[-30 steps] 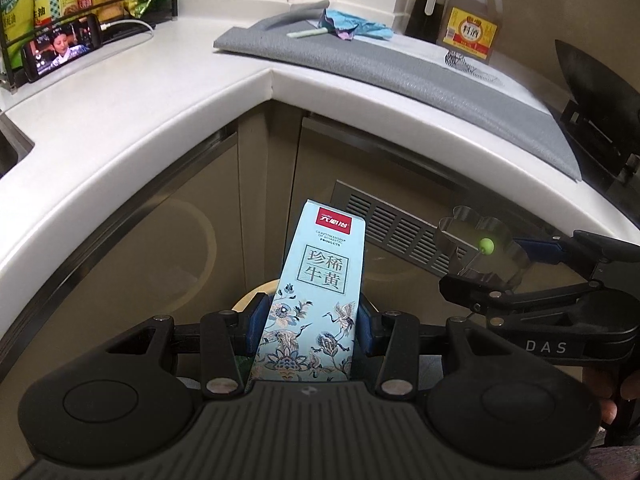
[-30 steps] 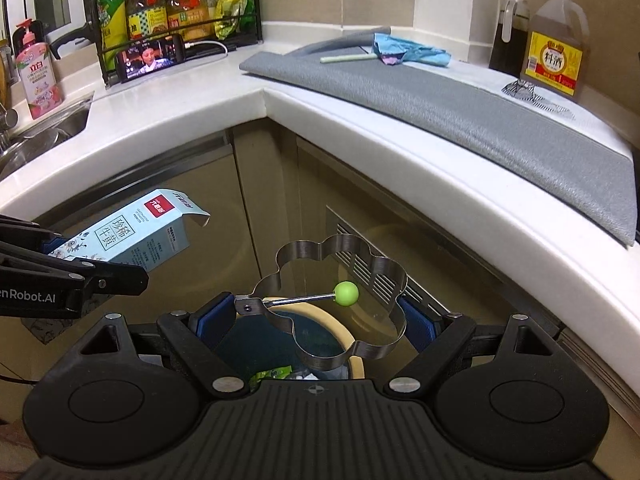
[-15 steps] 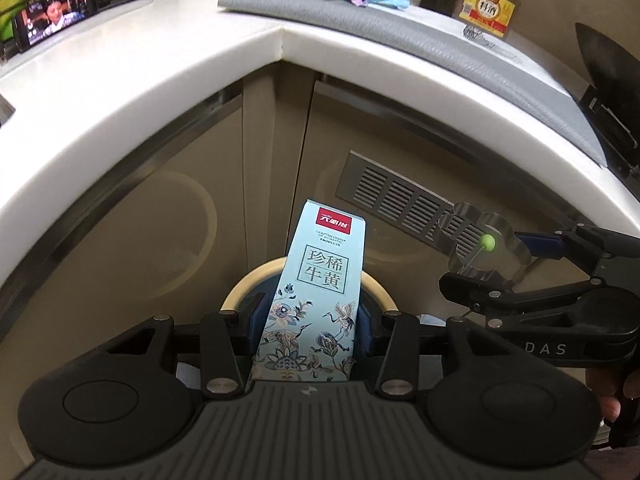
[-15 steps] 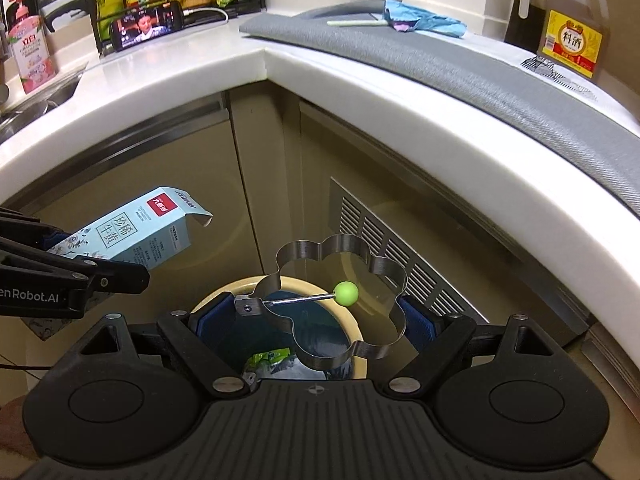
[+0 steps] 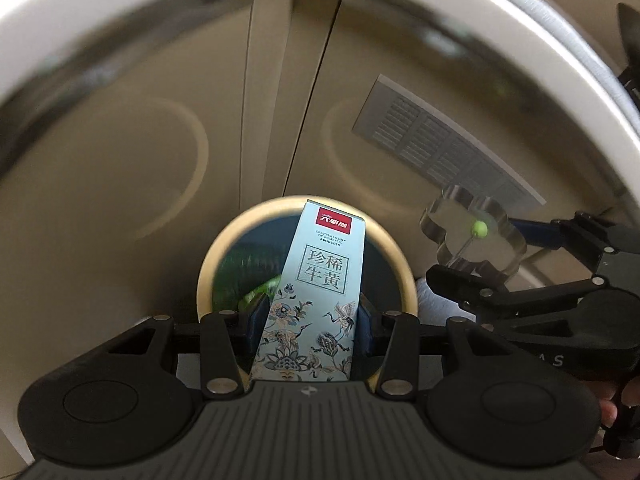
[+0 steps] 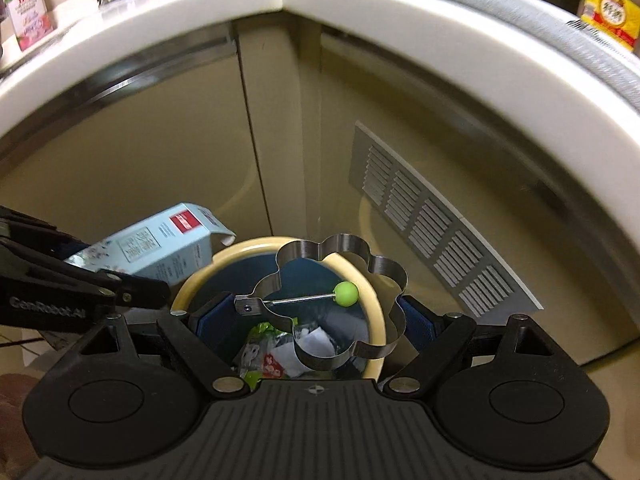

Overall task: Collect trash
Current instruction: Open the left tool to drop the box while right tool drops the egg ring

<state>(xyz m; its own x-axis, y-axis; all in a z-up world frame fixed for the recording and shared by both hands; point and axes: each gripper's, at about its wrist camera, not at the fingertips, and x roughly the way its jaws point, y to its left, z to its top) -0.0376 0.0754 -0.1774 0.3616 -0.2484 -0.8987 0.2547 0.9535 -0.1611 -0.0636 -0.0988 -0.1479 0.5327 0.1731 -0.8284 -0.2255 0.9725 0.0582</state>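
Left gripper (image 5: 310,330) jaws clenched on light, crushable carton (image 5: 316,300), centre frame over bin (image 5: 208,272). Right gripper (image 6: 316,316) jaws clamp stiff, slippery flower ring (image 6: 344,304); hold flanks.

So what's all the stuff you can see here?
box: one, pale blue, clamped by left gripper over bin
flower-shaped ring: one, silver with a green knob, clamped by right gripper over bin
bin: one, cream rim, on the floor, trash inside
vent: one, grey, on the cabinet
countertop: one, white, above
bottle: one, yellow label, on the countertop
left gripper: one, black
right gripper: one, black
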